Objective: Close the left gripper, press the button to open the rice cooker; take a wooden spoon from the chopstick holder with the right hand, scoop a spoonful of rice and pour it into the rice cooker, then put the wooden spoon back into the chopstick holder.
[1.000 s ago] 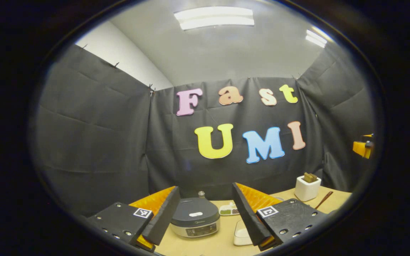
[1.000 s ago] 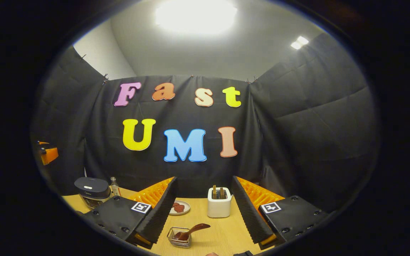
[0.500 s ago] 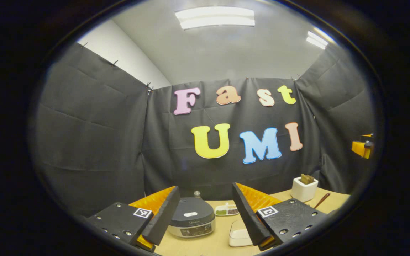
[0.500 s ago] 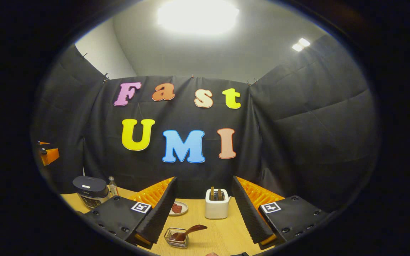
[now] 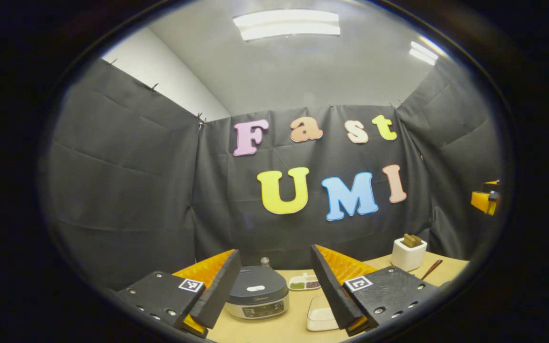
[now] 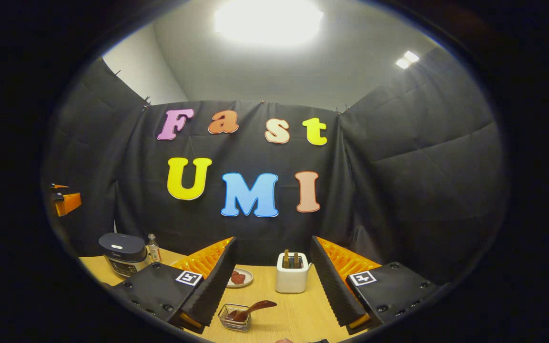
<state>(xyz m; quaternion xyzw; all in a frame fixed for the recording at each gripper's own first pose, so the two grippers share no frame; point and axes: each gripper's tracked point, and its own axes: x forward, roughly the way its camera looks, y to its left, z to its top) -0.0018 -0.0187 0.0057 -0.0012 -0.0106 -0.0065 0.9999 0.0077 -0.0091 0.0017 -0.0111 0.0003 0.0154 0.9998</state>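
Pale wooden tabletop [image 5: 284,328] – dark-lidded round rice cooker [image 5: 257,297] shut, framed between spread fingers of left gripper [image 5: 274,290]. Pinch fingers together first, then press lid button squarely. Right gripper [image 6: 272,286] gapes, wooden spoon [image 6: 251,309] in wire basket [image 6: 234,320].

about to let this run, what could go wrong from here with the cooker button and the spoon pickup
1. The left gripper is open with the rice cooker framed between its fingers; if it doesn't close first, the press may straddle the lid button.
2. A small bottle stands right beside the cooker and might get knocked.
3. The chopstick holder looks light; pulling a spoon at an angle could tip it.
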